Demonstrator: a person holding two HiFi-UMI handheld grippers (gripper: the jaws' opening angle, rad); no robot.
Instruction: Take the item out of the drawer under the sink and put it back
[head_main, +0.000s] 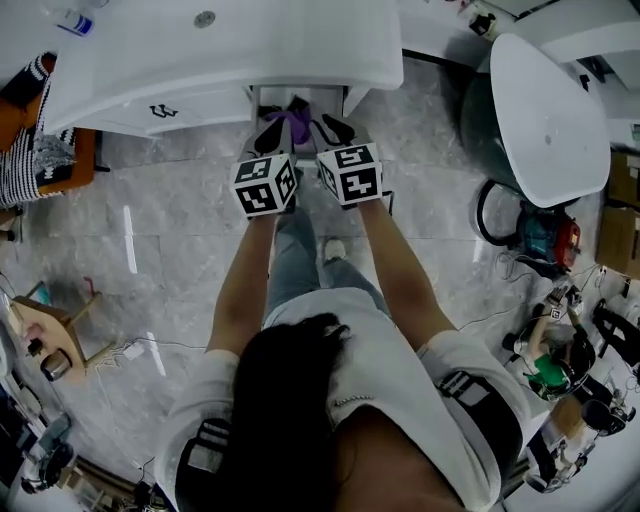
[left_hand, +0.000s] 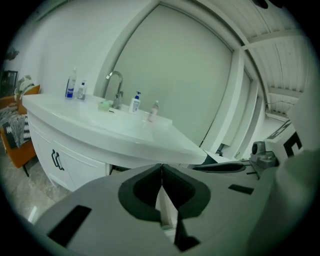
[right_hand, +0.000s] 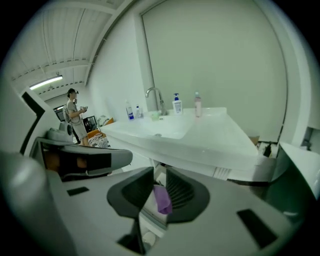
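Observation:
A small purple item (right_hand: 163, 200) hangs between the jaws of my right gripper (right_hand: 160, 169), which is shut on it. In the head view the purple item (head_main: 290, 122) shows between the two grippers, just in front of the open drawer (head_main: 256, 100) under the white sink counter (head_main: 230, 50). My right gripper (head_main: 335, 130) and left gripper (head_main: 272, 135) are side by side at the drawer front. The left gripper (left_hand: 161, 167) is shut, its tips touching, with nothing between them. The drawer's inside is mostly hidden by the grippers.
White cabinet doors (left_hand: 60, 160) stand left of the drawer. Bottles (right_hand: 177, 104) and a tap (right_hand: 156, 97) stand on the counter. A white tub (head_main: 550, 110) is at the right, an orange chair (head_main: 60, 160) at the left. A person (right_hand: 75, 112) stands far off.

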